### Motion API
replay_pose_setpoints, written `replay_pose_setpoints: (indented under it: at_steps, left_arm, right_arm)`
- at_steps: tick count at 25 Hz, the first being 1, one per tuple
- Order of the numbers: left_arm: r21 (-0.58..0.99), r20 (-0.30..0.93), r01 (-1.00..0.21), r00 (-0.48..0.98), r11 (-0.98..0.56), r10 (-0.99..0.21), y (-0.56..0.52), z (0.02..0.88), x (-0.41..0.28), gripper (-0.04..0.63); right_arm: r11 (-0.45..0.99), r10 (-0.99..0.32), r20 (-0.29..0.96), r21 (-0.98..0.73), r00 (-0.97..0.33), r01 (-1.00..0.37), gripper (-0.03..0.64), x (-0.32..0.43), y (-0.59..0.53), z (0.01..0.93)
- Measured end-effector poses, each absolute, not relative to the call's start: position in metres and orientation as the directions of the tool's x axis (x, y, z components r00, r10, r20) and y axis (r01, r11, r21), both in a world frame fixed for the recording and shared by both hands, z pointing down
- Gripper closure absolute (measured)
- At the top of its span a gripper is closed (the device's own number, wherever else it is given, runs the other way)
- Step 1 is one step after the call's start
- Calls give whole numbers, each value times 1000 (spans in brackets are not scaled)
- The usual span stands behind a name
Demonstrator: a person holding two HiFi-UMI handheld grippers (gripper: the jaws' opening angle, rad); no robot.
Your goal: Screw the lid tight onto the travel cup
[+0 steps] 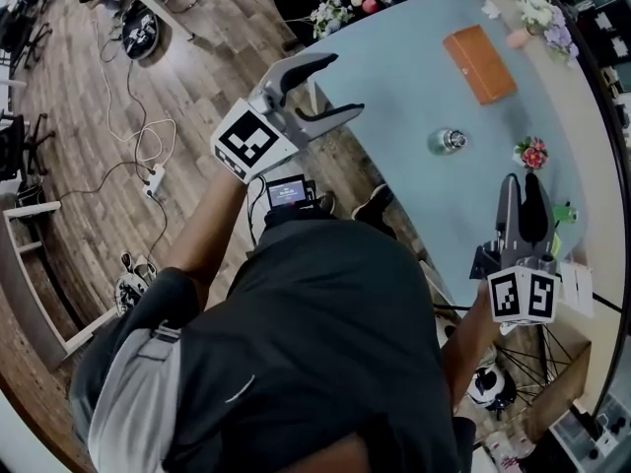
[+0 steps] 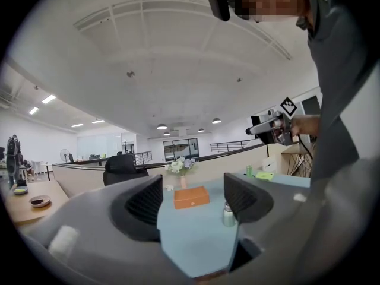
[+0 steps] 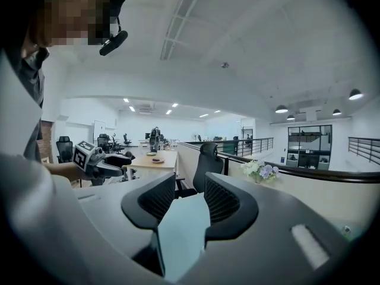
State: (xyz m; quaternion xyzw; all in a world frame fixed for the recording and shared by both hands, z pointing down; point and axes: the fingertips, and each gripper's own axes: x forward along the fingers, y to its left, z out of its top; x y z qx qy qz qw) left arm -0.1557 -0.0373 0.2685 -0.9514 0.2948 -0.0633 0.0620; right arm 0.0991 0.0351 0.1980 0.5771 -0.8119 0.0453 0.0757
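Observation:
The travel cup (image 1: 450, 141), small and silver with its lid on top, stands upright on the light blue table (image 1: 394, 77). In the left gripper view the cup (image 2: 228, 215) shows just in front of the right-hand jaw, well away from it. My left gripper (image 1: 343, 85) is held up over the table's near left corner, open and empty (image 2: 193, 203). My right gripper (image 1: 523, 180) hovers at the table's right side, shut with nothing between its jaws (image 3: 190, 198). Neither gripper touches the cup.
An orange box (image 1: 480, 62) lies beyond the cup. Flower vases (image 1: 332, 12) stand at the far edge, another (image 1: 532, 152) right of the cup. Cables and a power strip (image 1: 153, 178) lie on the wooden floor at left. An office chair (image 3: 208, 159) stands beyond the table.

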Motion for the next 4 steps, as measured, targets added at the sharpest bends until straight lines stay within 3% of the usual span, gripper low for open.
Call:
replay_pose_setpoints:
  at_steps: [4]
  left_arm:
    - [-125,90,-567,811,-815,-578,-27,272,-167,222]
  right_arm:
    - [311,-936,184,24,-301,-950,463,95,51,200]
